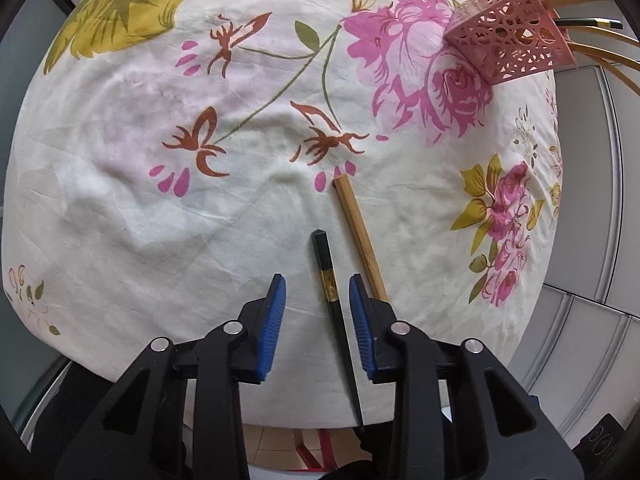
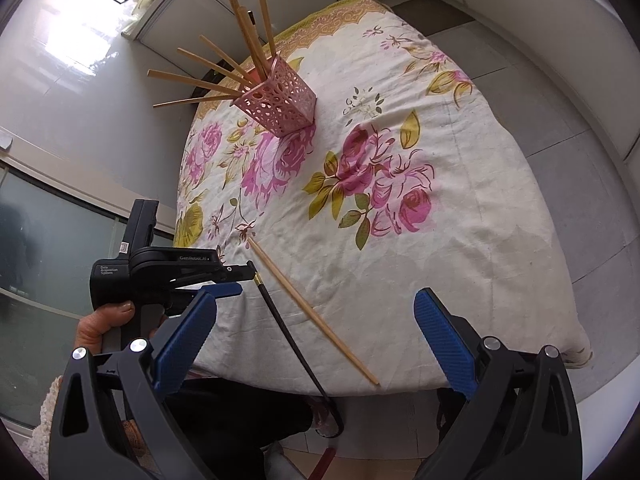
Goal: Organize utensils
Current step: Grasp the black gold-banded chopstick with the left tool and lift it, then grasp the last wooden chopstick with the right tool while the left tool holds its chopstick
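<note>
Blue pads (image 1: 276, 328) of the left gripper (image 1: 317, 326) stand apart on either side of a black chopstick (image 1: 329, 284), which lies on the flowered tablecloth (image 1: 160, 208) with a clear gap to each pad; nothing is clamped. Just right of it lies a bamboo chopstick (image 1: 360, 236), its far end pointing up the table. The right wrist view adds what the left cannot: the black chopstick's (image 2: 288, 332) near end runs past the table edge and hangs over it, while the bamboo chopstick (image 2: 312, 312) lies wholly on the cloth. There the right gripper (image 2: 316, 332) is spread wide and holds nothing, and the left gripper's body (image 2: 160, 268) shows in a hand (image 2: 104, 324). Far across the table stands a pink perforated holder (image 2: 276, 100), with bamboo chopsticks (image 2: 224, 64) fanned out of its mouth; the left view catches only the holder (image 1: 512, 40) at its right edge.
</note>
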Available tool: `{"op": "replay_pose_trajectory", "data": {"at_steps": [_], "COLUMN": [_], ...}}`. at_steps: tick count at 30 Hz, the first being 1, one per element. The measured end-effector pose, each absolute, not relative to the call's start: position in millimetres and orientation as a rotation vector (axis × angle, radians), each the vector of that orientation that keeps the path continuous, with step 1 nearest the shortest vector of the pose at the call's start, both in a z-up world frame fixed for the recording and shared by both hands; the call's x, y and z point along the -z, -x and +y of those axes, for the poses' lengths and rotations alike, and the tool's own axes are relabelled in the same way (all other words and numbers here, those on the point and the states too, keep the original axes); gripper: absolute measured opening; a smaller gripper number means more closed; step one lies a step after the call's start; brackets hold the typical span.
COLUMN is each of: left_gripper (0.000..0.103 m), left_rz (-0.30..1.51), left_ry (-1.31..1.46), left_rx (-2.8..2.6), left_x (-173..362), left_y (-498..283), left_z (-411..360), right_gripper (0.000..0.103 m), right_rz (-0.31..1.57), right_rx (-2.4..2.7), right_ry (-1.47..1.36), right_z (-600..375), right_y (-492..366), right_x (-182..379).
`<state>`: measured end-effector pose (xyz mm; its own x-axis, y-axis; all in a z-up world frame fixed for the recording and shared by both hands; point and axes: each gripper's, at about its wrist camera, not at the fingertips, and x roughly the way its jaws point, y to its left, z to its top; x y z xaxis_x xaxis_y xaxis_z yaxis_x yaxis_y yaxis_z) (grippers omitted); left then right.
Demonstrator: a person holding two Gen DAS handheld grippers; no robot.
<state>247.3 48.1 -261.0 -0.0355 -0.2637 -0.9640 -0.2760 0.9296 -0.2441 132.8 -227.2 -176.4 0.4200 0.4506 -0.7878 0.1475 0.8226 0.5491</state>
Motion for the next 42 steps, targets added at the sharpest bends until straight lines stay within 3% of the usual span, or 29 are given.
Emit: {"op": "replay_pose_trajectory", "data": {"at_steps": [3, 9, 12, 15, 29, 35, 42], "left_gripper": [0.022, 0.022, 0.009, 0.007, 0.006, 0.006, 0.006], "left_rz": [1.62, 1.595, 1.573, 1.519, 1.218, 1.122, 1.086], "left_ry": [0.413, 0.333, 0.238, 0.204, 0.399, 0.48, 0.518], "left_rx": [-0.014, -0.034, -0.022, 0.025, 0.15, 0.184, 0.238], "left_x": [263.7, 263.5, 261.6, 258.6, 192.1, 173.6, 167.0], "left_y": [-250.3, -258.4, -261.5, -257.6, -229.4, -222.6, -221.3], "left_z": [44.5, 29.4, 16.9, 15.2, 115.5, 145.0, 156.2], "right_gripper": [0.096, 0.096, 0.096, 0.096, 0.096, 0.087, 0.087], "right_rz": [1.153, 1.168, 1.175, 1.185, 1.286, 1.312, 1.357], "right_rx": [-0.211, -0.216, -0.213, -0.212, -0.425, -0.532, -0.599], "right_ry": [-0.626, -0.636, -0.634, -0.62, 0.056, 0.235, 0.322], "right_z": [-230.2, -231.6, -230.5, -225.4, -83.8, -44.6, -31.1], "right_y": [-134.2, -137.6, -140.3, -146.9, -241.7, -261.3, -269.7], "right_x": [182.4, 189.2, 191.1, 189.9, 200.0, 220.1, 238.2]}}
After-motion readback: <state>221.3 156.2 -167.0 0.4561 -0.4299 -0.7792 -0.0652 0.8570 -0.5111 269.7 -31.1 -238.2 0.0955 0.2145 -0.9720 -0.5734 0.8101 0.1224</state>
